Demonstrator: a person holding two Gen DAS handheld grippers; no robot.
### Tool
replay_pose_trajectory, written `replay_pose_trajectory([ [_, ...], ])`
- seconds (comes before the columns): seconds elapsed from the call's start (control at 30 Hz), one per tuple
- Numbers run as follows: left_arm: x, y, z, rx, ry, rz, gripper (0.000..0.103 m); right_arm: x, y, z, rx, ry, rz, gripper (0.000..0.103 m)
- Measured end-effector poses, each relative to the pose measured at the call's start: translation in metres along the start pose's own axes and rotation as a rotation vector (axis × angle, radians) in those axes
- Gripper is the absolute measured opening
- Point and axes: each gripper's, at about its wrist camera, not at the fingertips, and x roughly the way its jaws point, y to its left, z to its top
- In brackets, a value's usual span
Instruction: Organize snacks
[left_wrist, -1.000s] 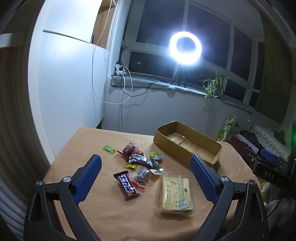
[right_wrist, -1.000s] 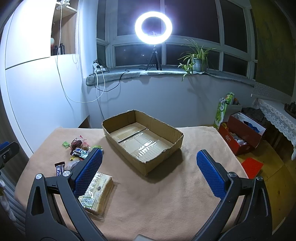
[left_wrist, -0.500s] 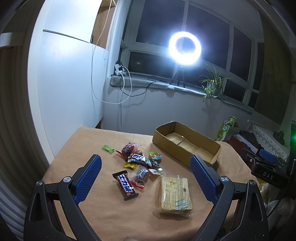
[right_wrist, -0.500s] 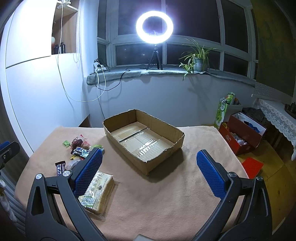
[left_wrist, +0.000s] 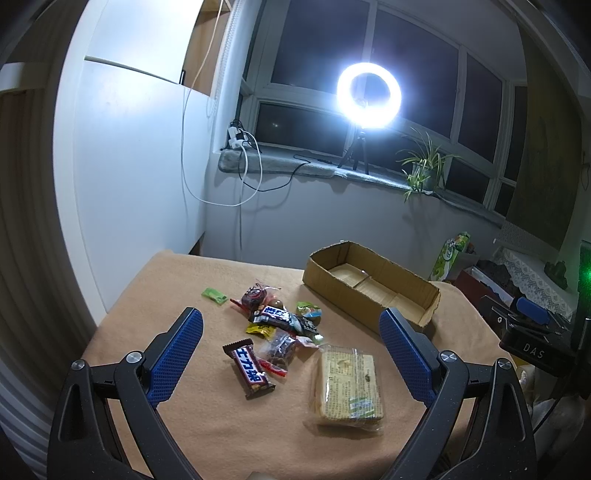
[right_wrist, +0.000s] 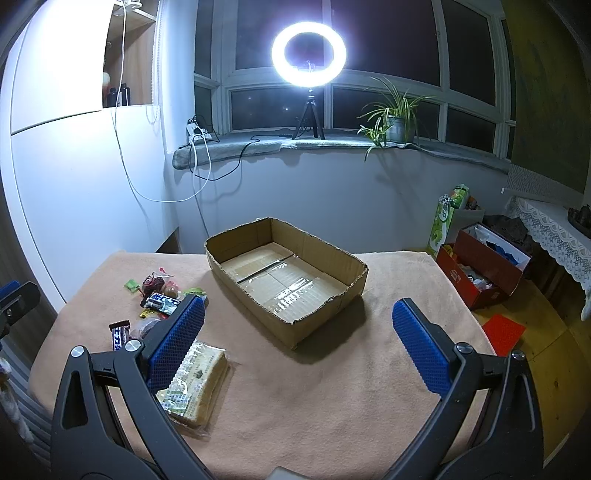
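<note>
A pile of small wrapped snacks (left_wrist: 279, 321) lies on the tan tablecloth, with a brown chocolate bar (left_wrist: 249, 369) and a clear-wrapped biscuit pack (left_wrist: 349, 386) nearer me. A small green candy (left_wrist: 214, 295) lies apart at the left. An empty cardboard box (left_wrist: 371, 282) sits beyond. My left gripper (left_wrist: 291, 326) is open and empty above the snacks. My right gripper (right_wrist: 297, 317) is open and empty in front of the cardboard box (right_wrist: 288, 280); the biscuit pack (right_wrist: 195, 384) lies by its left finger, the snack pile (right_wrist: 159, 299) further left.
The table (right_wrist: 332, 406) is covered in tan cloth; its edges drop off left and right. A red box (right_wrist: 484, 269) and a green carton (right_wrist: 443, 225) stand on the floor at the right. A ring light (right_wrist: 308, 53) and a plant (right_wrist: 393, 118) stand on the windowsill.
Both views have shifted only slightly; the left gripper has drifted a little toward the snacks. Both grippers stay open and nothing on the table has moved.
</note>
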Motion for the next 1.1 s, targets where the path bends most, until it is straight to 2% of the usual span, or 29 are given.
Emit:
replay_pose_trajectory([
  [0.63,0.003,-0.002,-0.003,-0.004,0.01,-0.008,0.096,0.001,0.002,-0.003,-0.003,0.005,0.001,0.103],
  [1.1,0.017,0.003,-0.008,-0.005,0.061,-0.034,0.096,0.016,0.004,-0.015,0.001,0.06,0.038,0.103],
])
